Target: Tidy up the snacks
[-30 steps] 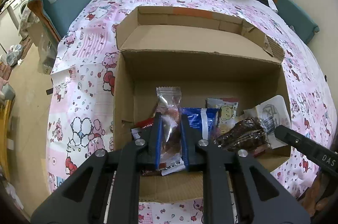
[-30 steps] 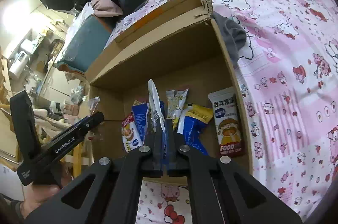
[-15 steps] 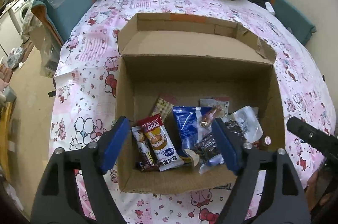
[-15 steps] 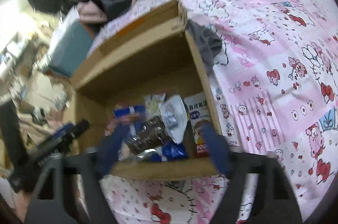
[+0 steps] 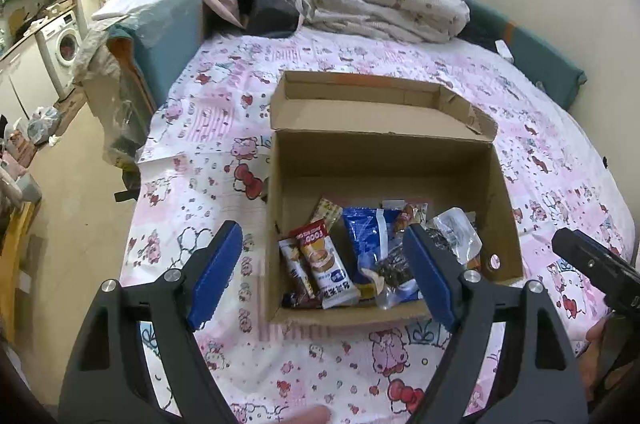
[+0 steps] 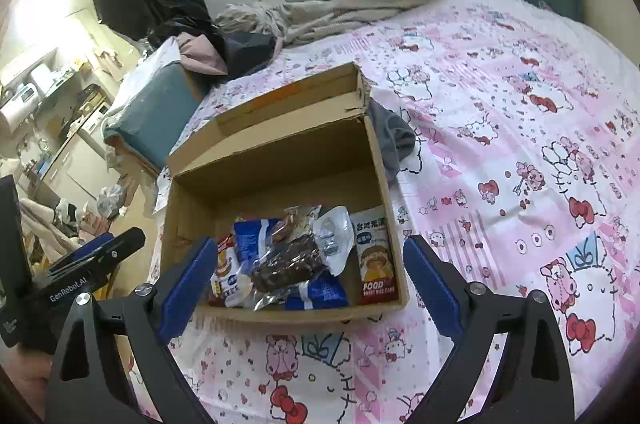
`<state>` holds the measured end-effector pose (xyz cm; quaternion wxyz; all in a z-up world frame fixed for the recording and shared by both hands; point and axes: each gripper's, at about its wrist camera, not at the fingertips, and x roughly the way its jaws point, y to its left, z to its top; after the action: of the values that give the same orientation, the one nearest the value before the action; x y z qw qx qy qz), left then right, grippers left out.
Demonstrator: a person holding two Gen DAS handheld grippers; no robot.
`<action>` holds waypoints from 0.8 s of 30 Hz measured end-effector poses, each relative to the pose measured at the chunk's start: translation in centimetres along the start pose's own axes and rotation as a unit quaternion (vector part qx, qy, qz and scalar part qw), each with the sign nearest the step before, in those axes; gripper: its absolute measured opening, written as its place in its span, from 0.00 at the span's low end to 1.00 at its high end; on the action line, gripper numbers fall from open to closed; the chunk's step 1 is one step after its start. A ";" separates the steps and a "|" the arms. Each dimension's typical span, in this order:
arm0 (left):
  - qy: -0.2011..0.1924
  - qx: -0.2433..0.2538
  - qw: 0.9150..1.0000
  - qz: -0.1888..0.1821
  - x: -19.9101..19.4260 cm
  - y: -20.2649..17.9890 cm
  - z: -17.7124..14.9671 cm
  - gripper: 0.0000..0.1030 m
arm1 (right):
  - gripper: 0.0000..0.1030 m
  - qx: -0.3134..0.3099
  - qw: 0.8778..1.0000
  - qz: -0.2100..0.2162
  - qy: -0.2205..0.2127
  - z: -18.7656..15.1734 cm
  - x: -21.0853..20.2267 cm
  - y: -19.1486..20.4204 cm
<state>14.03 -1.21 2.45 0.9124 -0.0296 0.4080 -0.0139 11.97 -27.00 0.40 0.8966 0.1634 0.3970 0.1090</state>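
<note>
- Left gripper [image 5: 322, 266] is standing spread wide with nothing between its blue pads; its jaws have just been opening, where a second ago they were pinching a clear-wrapped snack upright inside the box.
- Right gripper [image 6: 306, 284] is likewise standing spread and empty; its jaws have just been opening off a thin clear packet.
- Just ahead of and below both grippers, the cardboard box [image 5: 276, 224] is sitting on the bed [image 5: 200, 151], lid flap folded back.
- The snacks [image 6: 288, 256] are lying loose in the box's near end: the dark clear-wrapped bar on top of the blue packets, a rice-cake packet [image 6: 374, 256] at the right wall.
- Judged step: drop-off done, both grippers backing up and away; the box is looking smaller than a second ago.
- Next move is calling for finding further loose snacks; none are showing on the bed here.
</note>
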 end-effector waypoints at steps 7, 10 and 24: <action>-0.021 0.003 1.000 -0.005 -3.0 0.3 -2.2 0.78 | 0.94 -0.023 0.999 -0.015 -0.020 -1.8 -2.1 1.3; -0.032 0.009 0.999 -0.003 -4.1 0.1 -3.0 0.78 | 1.00 -0.027 0.999 -0.021 -0.027 -2.6 -2.9 1.7; -0.032 -0.027 0.999 0.005 -3.9 1.3 -4.9 0.97 | 1.00 -0.088 0.994 -0.060 -0.034 -4.8 -2.7 4.3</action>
<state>7.77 0.04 2.00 0.9240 -0.0528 0.3788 0.0023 6.34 -22.87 0.84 0.9254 0.0636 0.3641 0.0842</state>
